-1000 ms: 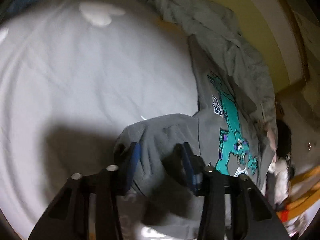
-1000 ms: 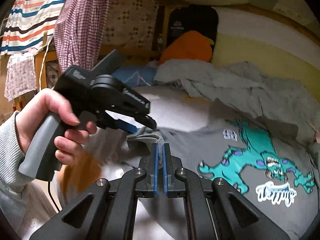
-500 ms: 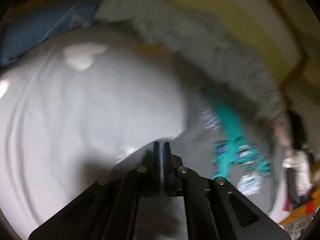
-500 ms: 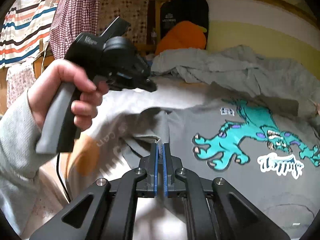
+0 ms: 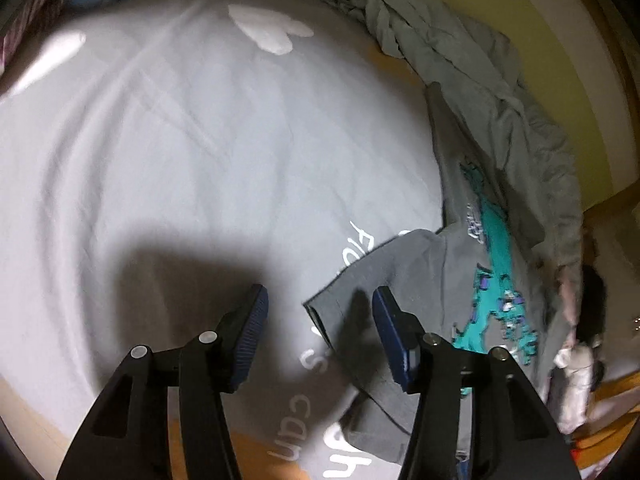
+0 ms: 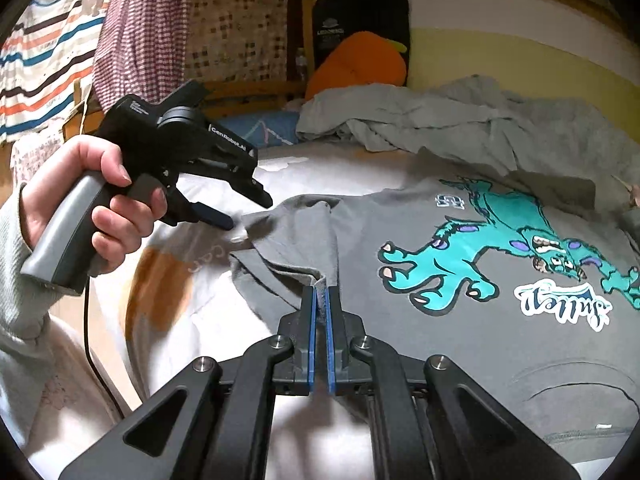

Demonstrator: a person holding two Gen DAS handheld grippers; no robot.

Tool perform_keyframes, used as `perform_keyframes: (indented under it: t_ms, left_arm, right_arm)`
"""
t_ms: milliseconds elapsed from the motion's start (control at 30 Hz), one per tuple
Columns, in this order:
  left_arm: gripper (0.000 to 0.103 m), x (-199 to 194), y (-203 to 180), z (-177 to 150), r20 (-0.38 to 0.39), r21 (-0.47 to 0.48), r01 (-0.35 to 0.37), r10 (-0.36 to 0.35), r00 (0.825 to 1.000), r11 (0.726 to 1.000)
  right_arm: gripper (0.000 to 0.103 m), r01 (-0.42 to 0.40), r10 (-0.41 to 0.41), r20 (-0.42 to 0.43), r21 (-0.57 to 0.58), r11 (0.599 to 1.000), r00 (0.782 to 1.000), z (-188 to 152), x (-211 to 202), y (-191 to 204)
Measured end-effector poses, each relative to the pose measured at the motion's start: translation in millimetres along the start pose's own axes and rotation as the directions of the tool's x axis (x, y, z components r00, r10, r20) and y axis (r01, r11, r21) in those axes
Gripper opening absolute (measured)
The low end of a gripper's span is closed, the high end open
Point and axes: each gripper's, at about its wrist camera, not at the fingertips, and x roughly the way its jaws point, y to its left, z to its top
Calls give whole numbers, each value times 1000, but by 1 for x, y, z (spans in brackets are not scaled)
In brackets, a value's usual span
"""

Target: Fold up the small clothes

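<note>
Grey shirt (image 6: 460, 320) with a teal monster print lies on the bed (image 5: 180, 160), its folded sleeve pinched in the right gripper (image 6: 320, 300), while the left gripper (image 5: 318, 316) hovers beside it, jaws spread.

We see a dark grey T-shirt (image 6: 460, 352) printed with a teal monster (image 6: 492, 240) spotted purple and outlined black, over white lettering. Our bed sheet (image 5: 180, 152) is pale grey with white script and an orange patch (image 6: 156, 288). Both hand-held grippers are black with blue pads (image 6: 307, 340). Behind hang a red-and-white checked cloth (image 6: 140, 28), a white cloth striped orange, blue and brown (image 6: 44, 60), and an orange cushion (image 6: 360, 66).
</note>
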Motion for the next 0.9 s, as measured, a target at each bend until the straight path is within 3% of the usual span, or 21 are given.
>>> perform_keyframes:
  t_ms: [33,67,100,167,200,267,333,433,533,667,767,833,867,900]
  left_arm:
    - [38,1,0,-1,-4,3,8,-8,1000,1000]
    - [11,1,-1,-1,-3,6,26,-26,1000,1000]
    - [4,3,-1,-1,-10,3,54,-54,999,999]
    - [4,1,-7,1,16,7,103,-103,995,995]
    - [3,-6,-16,1,64,40,91,-94,994,995]
    - [3,-24,-45,1,184,165,78,-108,977,983]
    - [3,-35,-84,1,223,308,123,-197,955,943]
    - [3,-24,-137,1,150,430,215,-304,941,877]
    - [3,12,-172,-3,35,435,297,-346,938,850]
    - [4,56,-197,-11,-77,433,302,-299,951,849]
    - [4,63,-197,-22,-45,507,215,-224,974,834]
    - [6,60,-187,-20,-41,501,219,-230,972,837]
    - [17,58,-184,-17,-58,489,236,-239,969,840]
    - [21,53,-181,-14,-75,476,259,-255,964,840]
  right_arm:
    - [4,4,-4,3,-6,1000,1000,0,-1,2]
    - [4,8,-8,5,-13,1000,1000,0,-2,4]
    - [4,7,-7,5,-13,1000,1000,1,-2,5]
    - [4,6,-6,7,-12,1000,1000,1,-3,6]
    - [4,7,-6,8,-13,1000,1000,1,-4,6]
    - [4,13,-13,14,-16,1000,1000,0,-8,6]
    - [4,27,-27,24,-14,1000,999,-2,-12,5]
    - [4,63,-64,48,21,998,997,-10,-24,-2]
    - [4,84,-90,59,103,991,994,-15,-35,-17]
    - [4,136,-144,50,130,982,988,-23,-42,-34]
    - [4,119,-123,18,173,978,992,-27,-37,-50]
    - [6,90,-94,7,239,967,996,-29,-32,-62]
    - [14,59,-62,1,286,956,998,-30,-28,-70]
    - [32,27,-27,-6,319,947,1000,-30,-23,-73]
